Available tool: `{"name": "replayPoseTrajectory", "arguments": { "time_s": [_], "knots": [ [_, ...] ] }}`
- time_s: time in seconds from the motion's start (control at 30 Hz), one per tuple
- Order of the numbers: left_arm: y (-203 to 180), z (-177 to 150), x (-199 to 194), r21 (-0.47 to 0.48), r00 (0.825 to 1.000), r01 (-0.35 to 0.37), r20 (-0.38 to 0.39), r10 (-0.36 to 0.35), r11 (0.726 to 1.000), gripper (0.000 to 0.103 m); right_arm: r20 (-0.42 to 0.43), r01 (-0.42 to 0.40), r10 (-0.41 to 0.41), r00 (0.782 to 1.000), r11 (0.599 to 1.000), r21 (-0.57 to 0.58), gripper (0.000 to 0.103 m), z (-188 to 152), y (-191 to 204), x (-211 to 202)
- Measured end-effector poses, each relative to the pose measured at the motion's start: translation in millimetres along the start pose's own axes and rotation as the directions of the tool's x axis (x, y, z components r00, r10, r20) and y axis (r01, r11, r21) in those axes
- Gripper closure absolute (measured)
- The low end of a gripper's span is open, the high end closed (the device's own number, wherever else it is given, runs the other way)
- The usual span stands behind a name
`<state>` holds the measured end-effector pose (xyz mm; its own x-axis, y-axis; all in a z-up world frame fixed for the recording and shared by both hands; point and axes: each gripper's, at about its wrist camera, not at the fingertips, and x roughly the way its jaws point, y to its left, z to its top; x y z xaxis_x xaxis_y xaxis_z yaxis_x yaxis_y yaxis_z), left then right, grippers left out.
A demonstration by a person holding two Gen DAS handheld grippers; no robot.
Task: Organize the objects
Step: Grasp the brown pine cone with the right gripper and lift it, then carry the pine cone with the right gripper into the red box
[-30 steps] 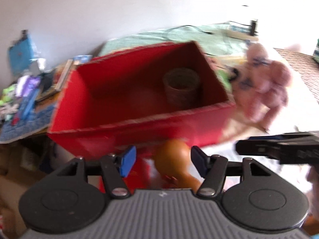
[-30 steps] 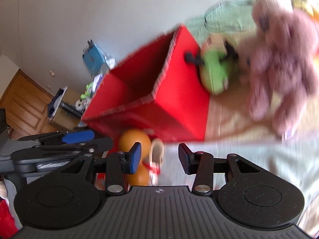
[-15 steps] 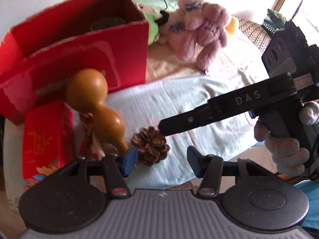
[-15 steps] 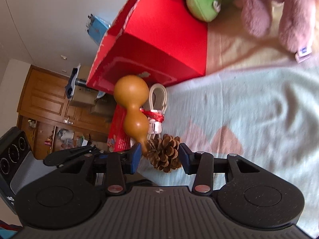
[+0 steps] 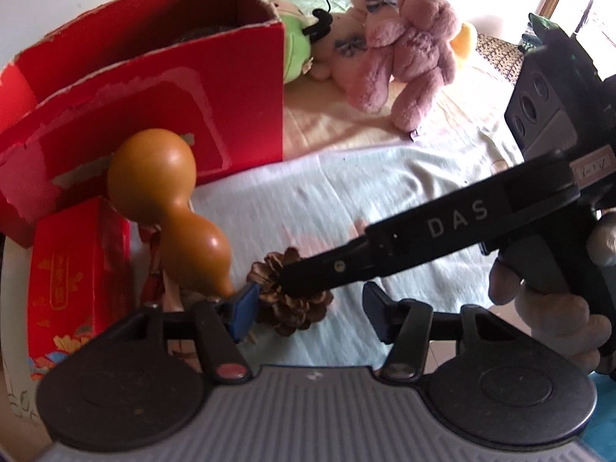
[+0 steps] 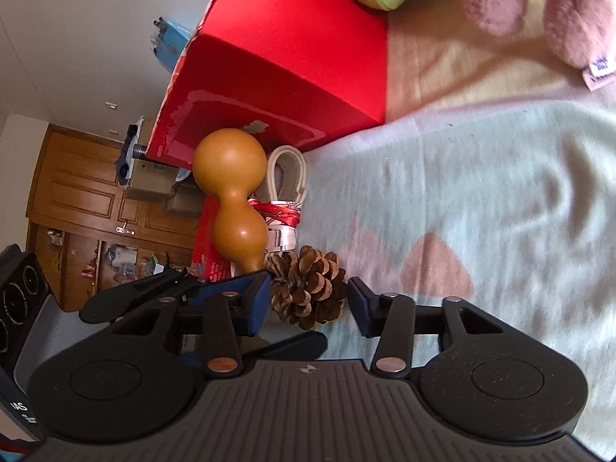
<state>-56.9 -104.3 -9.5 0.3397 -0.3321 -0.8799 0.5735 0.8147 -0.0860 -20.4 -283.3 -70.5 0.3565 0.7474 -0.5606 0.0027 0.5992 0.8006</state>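
Pale blanket under you: nearest, your right gripper stands spread around the pine cone, not yet pinching; your left gripper is spread too. You're mid-approach; next, squeeze, then carry to the far red box. Half a second ago the cone sat farther ahead.

The right gripper hides part of the pine cone.
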Motion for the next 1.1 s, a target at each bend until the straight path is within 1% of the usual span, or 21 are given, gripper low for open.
{"name": "replayPoseTrajectory", "arguments": {
  "time_s": [0.03,0.07,0.17,0.3,0.43,0.53,0.63,0.77,0.9,1.03,1.1],
  "knots": [
    [1,1,0,-0.005,1.0,0.008,0.003,-0.008,1.0,0.045,0.003,0.001,-0.001,1.0,1.0,0.005,0.065,0,-2,-2],
    [1,3,0,-0.009,1.0,0.022,0.007,-0.022,1.0,0.046,0.005,-0.016,0.016,1.0,1.0,0.019,0.071,1,-4,-4],
    [-5,9,4,0.014,0.999,0.032,0.006,-0.032,0.999,0.049,0.03,-0.009,0.007,1.0,0.999,0.052,0.071,2,-11,-13],
    [-14,15,9,0.061,0.999,0.031,0.027,-0.032,0.998,0.049,0.069,0.015,-0.02,0.997,0.997,0.079,0.071,2,-16,-24],
    [-15,24,10,0.068,0.997,0.071,0.037,-0.074,0.995,0.049,0.113,0.039,-0.049,0.992,0.996,0.085,0.071,0,-15,-36],
    [-14,35,2,0.08,0.991,0.113,0.066,-0.119,0.99,0.049,0.165,0.031,-0.048,0.985,0.994,0.105,0.071,0,-11,-52],
    [-16,46,-14,0.125,0.982,0.132,0.115,-0.147,0.983,0.049,0.227,0.034,-0.055,0.972,0.995,0.093,0.071,4,3,-68],
    [-12,62,-36,0.175,0.964,0.155,0.188,-0.187,0.972,0.049,0.31,0.063,-0.072,0.948,0.997,0.042,0.071,13,37,-80],
    [2,78,-63,0.21,0.934,0.173,0.274,-0.228,0.962,0.049,0.385,0.089,-0.072,0.92,0.996,-0.026,0.071,26,70,-87],
    [27,92,-85,0.222,0.902,0.179,0.352,-0.25,0.958,0.049,0.432,0.149,-0.085,0.898,0.982,-0.117,0.071,46,105,-80],
    [42,99,-89,0.213,0.893,0.18,0.374,-0.251,0.96,0.049,0.439,0.184,-0.098,0.893,0.97,-0.158,0.071,60,120,-69]
  ]
}}
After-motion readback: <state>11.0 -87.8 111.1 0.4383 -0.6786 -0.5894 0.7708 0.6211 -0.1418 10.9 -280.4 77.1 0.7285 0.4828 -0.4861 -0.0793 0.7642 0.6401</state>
